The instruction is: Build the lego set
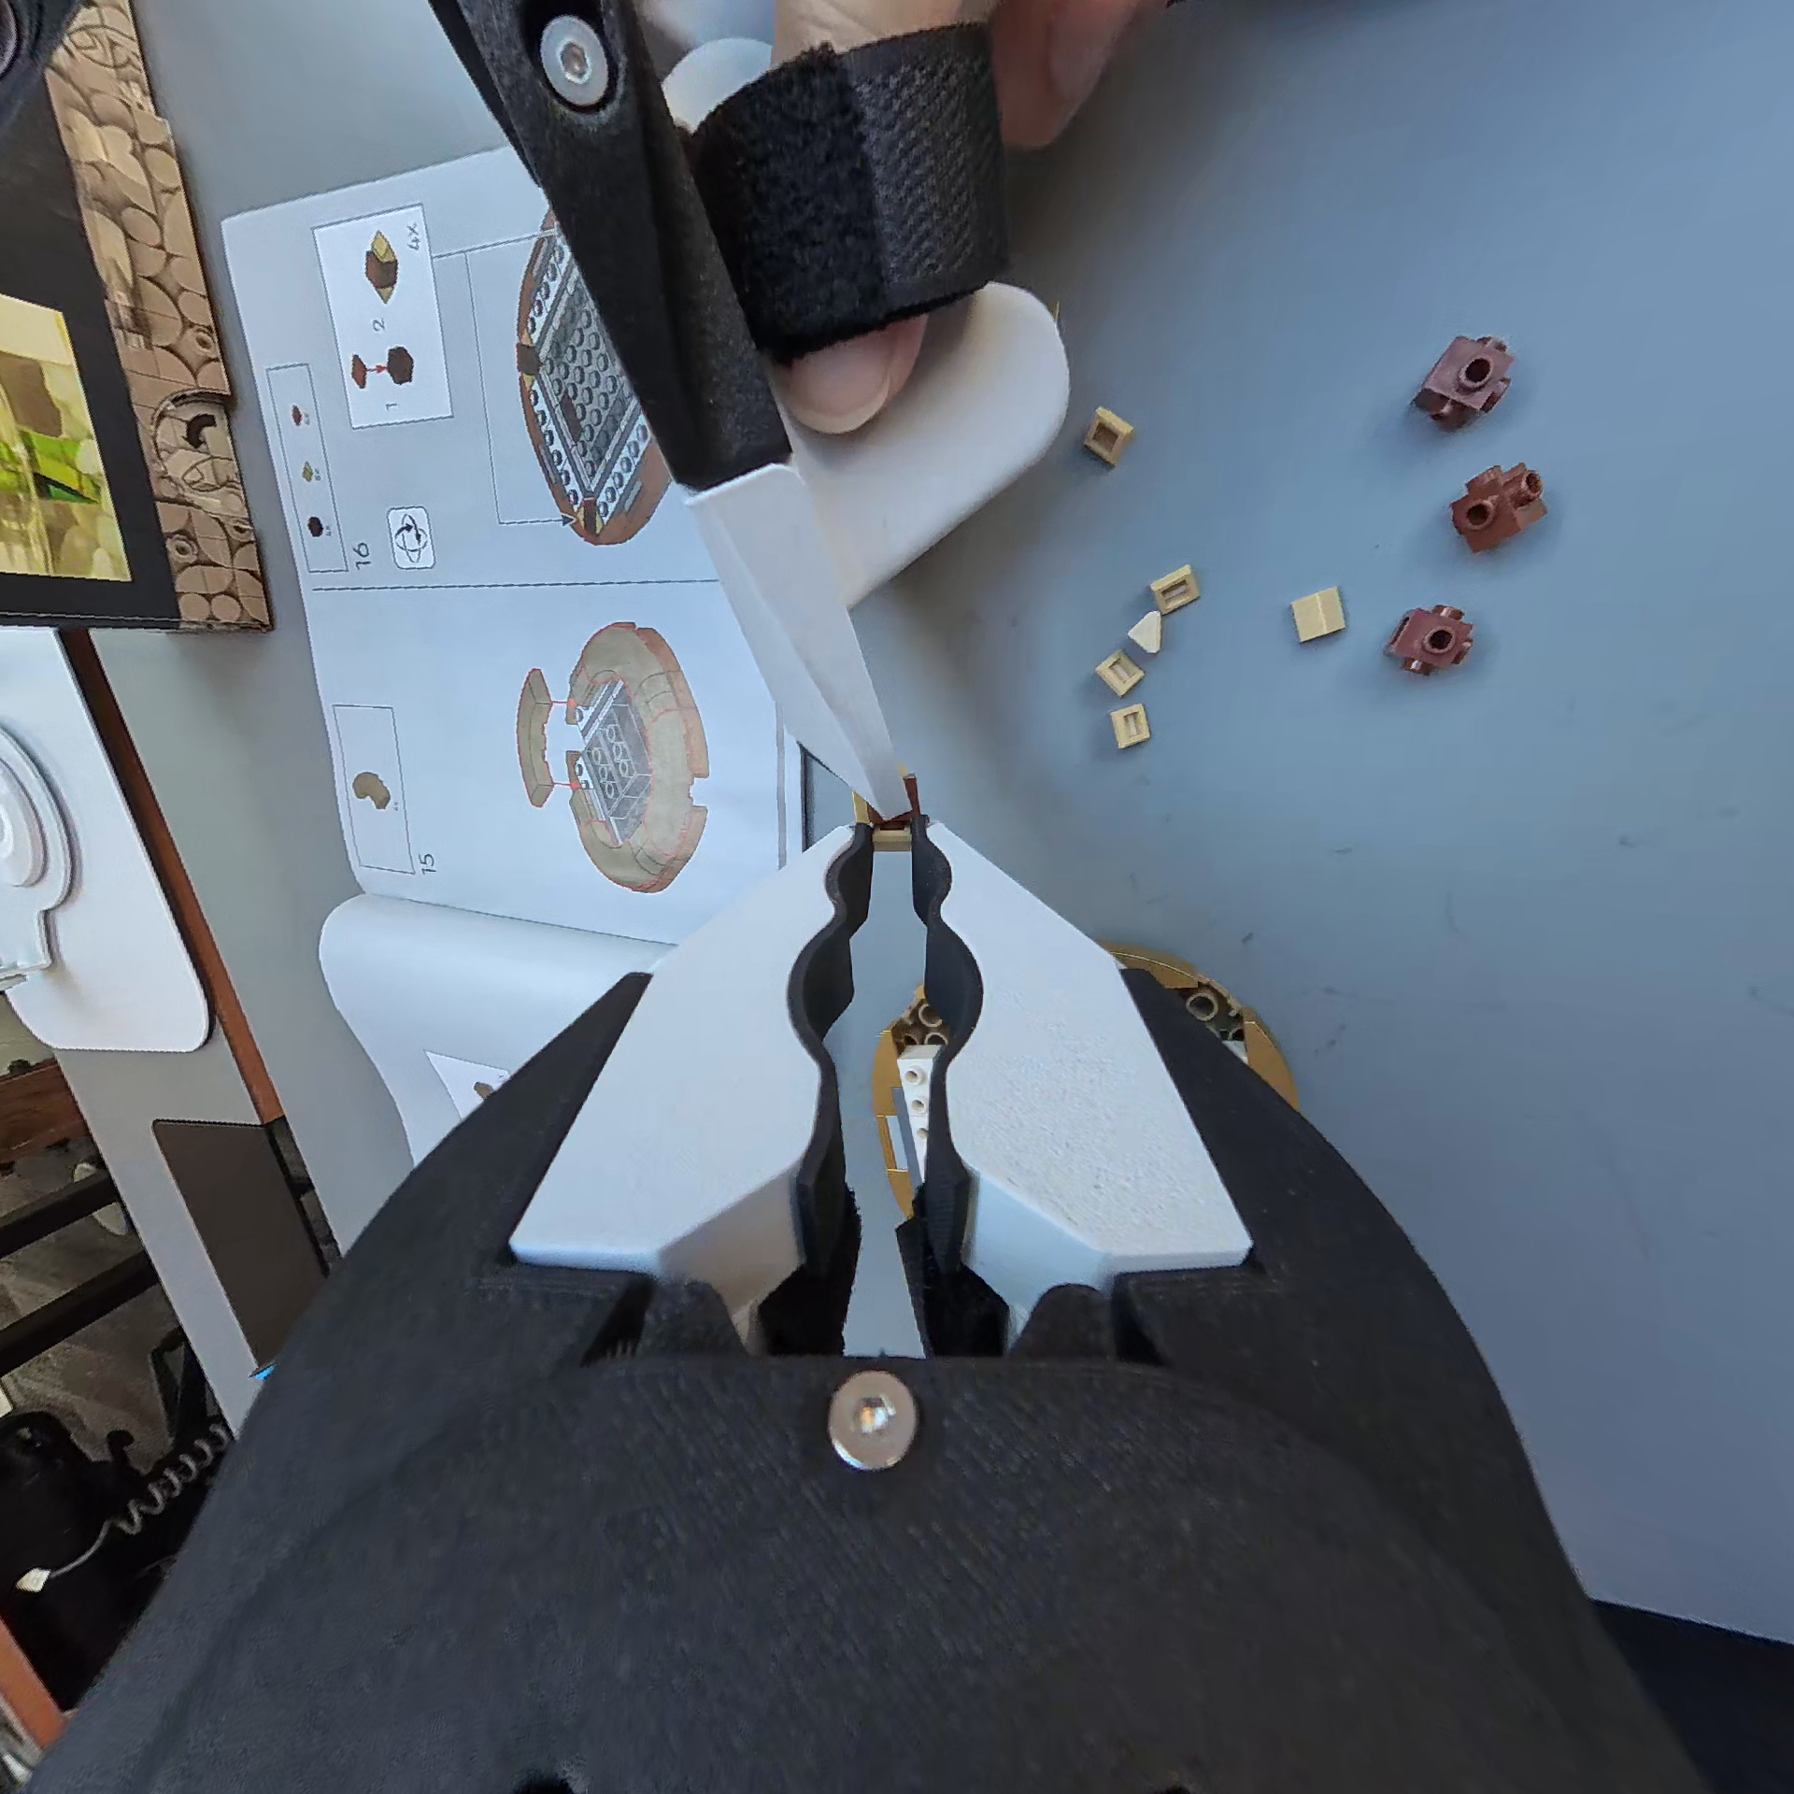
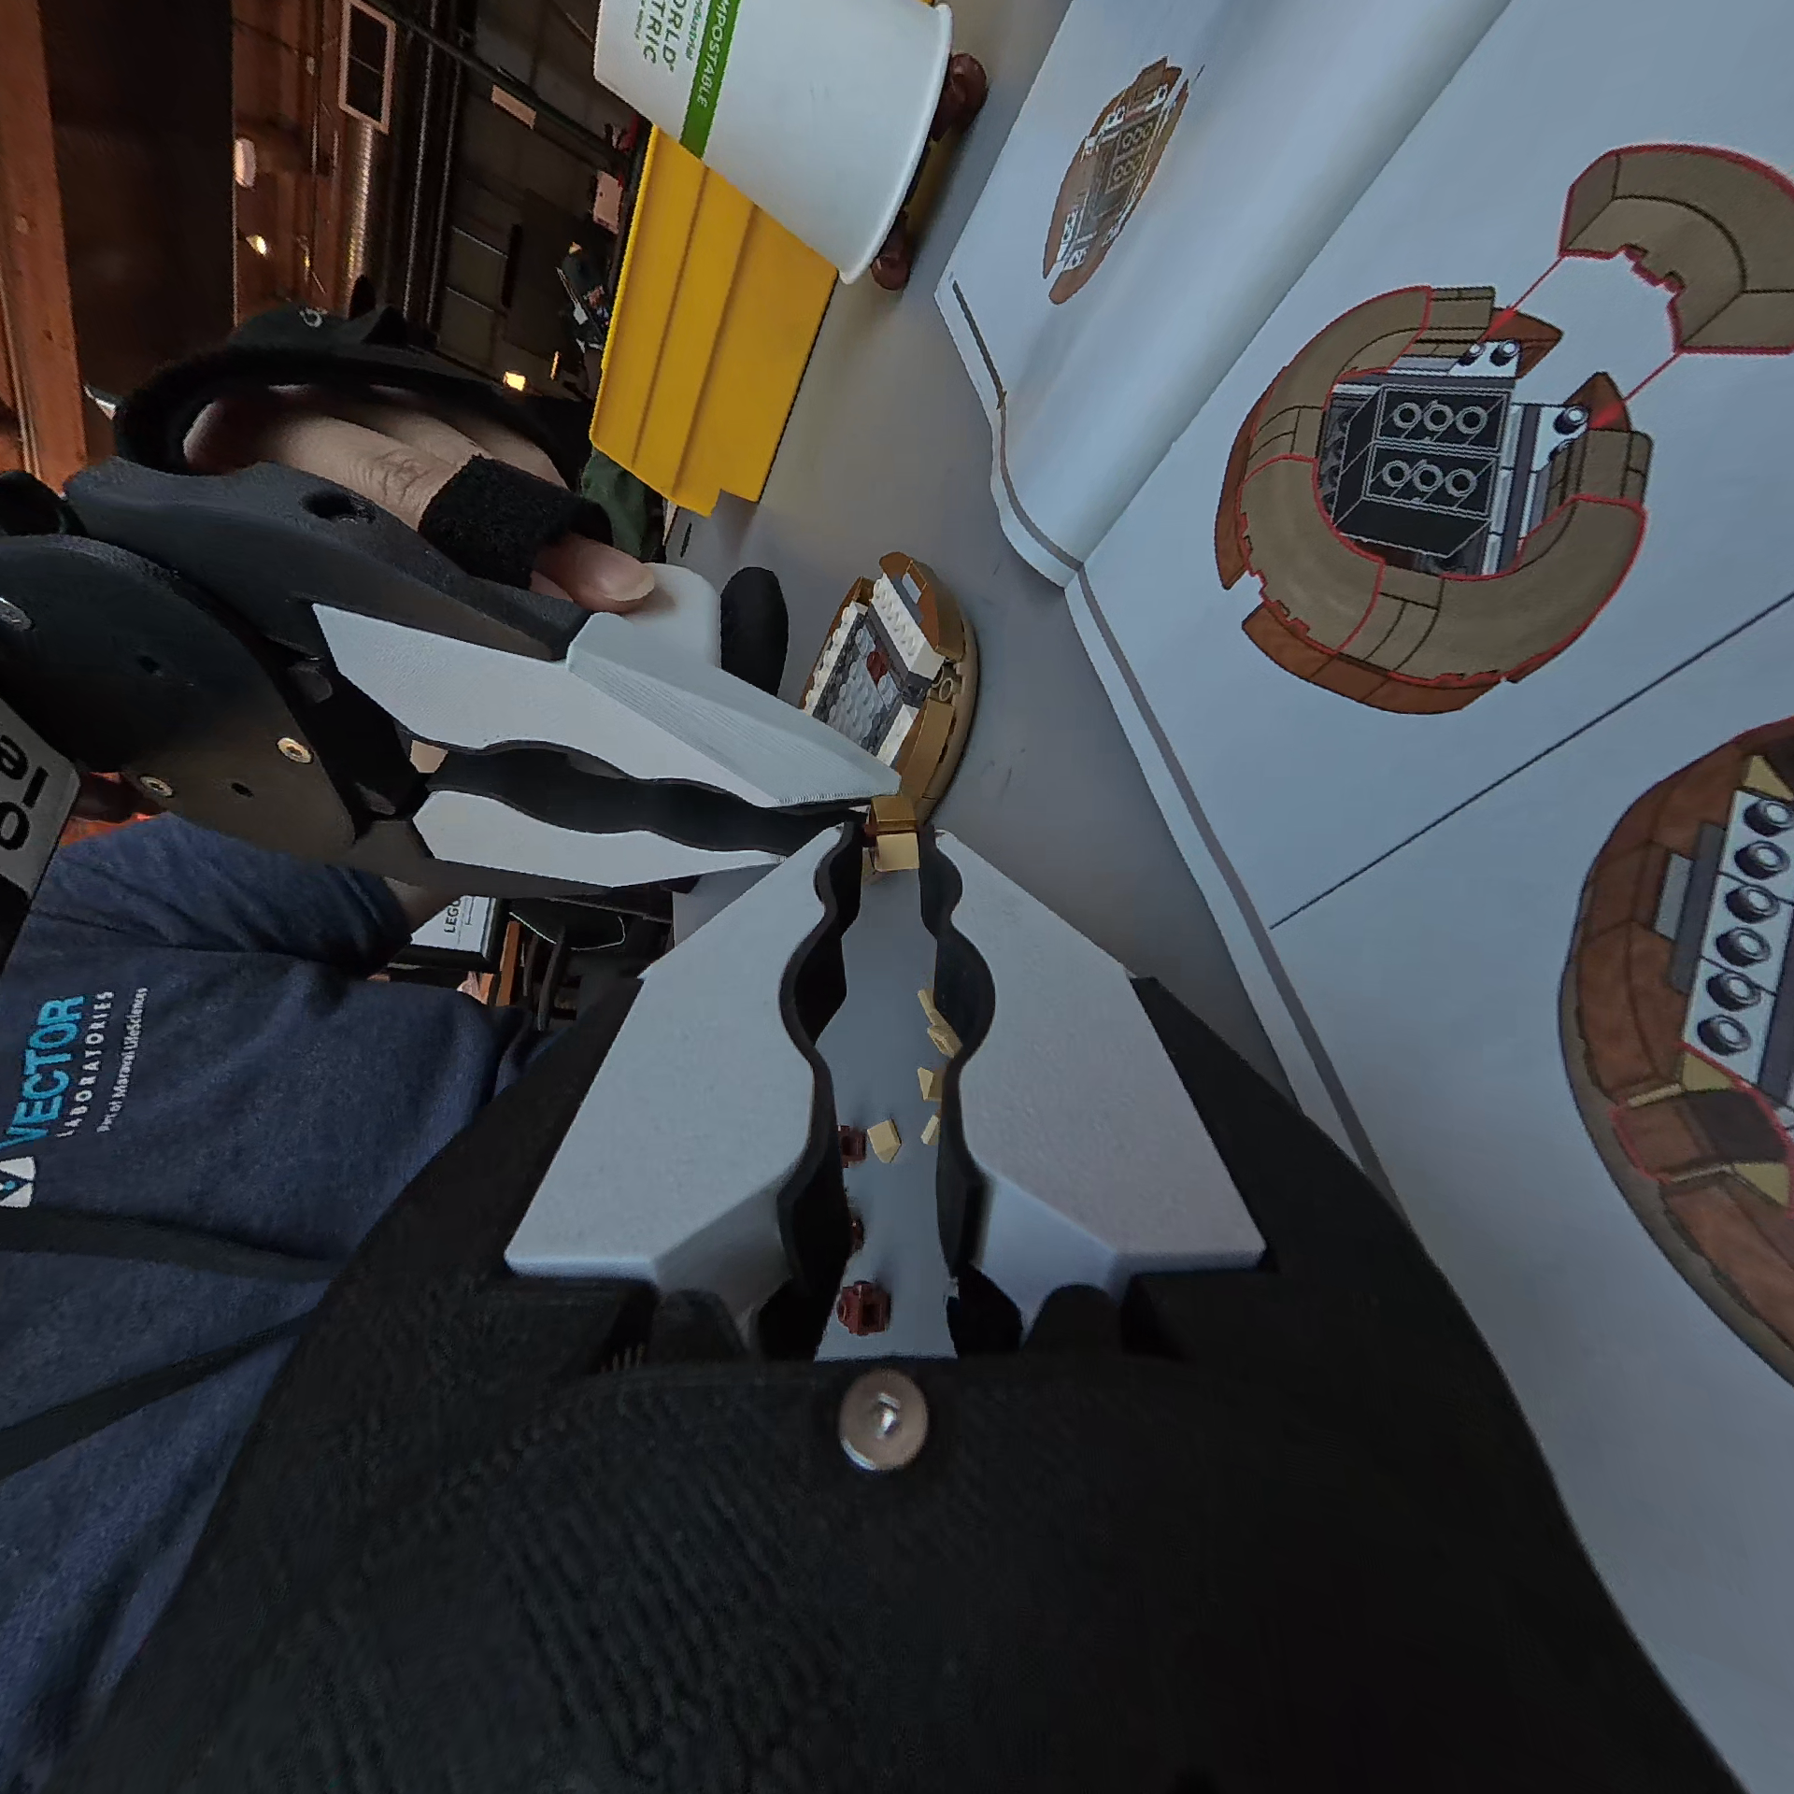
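My left gripper [image 1: 891,833] is shut on a small tan and brown lego piece [image 1: 893,837], held above the grey table. My right gripper [image 2: 888,845] meets it tip to tip and is shut on the same piece [image 2: 891,843]. In the left wrist view the right gripper [image 1: 898,791] comes down from the top, with the brown part [image 1: 911,791] at its tips. The round tan and brown build [image 2: 893,670] lies on the table just beyond, and is partly hidden under my left gripper [image 1: 1204,1000]. Loose tan tiles [image 1: 1131,670] and three brown bricks [image 1: 1498,507] lie to the right.
The open instruction booklet [image 1: 505,680] lies left of the grippers and fills the right side of the right wrist view [image 2: 1456,777]. A white paper cup [image 2: 806,126] and a yellow tray [image 2: 709,330] stand at the far side. The set's box [image 1: 126,340] sits at the left edge. Less than 4 cm separates the two grippers' tips.
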Available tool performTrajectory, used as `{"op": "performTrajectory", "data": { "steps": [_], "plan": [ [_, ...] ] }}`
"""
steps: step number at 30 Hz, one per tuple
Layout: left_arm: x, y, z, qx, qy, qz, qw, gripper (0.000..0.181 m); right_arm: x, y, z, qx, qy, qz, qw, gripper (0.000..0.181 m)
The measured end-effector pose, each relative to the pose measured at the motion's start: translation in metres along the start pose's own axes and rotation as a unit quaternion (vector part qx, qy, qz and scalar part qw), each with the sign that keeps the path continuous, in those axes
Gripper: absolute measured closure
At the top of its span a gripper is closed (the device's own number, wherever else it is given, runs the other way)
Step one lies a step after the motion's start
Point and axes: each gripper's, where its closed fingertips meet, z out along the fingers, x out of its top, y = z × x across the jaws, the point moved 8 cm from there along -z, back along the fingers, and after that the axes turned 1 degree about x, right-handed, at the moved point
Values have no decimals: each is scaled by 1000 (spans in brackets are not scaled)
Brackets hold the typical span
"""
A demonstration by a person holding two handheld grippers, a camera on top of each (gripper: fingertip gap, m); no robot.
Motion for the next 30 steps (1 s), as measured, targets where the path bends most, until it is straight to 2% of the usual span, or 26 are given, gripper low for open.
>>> {"op": "performTrajectory", "data": {
  "steps": [16,23,30],
  "plan": [
    [-5,-6,1,23,-1,-24,999,175,5,3,8,2,44,8,999,170],
    [-7,-12,-2,28,-22,-34,999,175,8,4,11,13,77,32,996,170],
    [-5,-16,2,39,-53,-35,997,176,10,6,12,-9,100,33,994,168]
  ]
}}
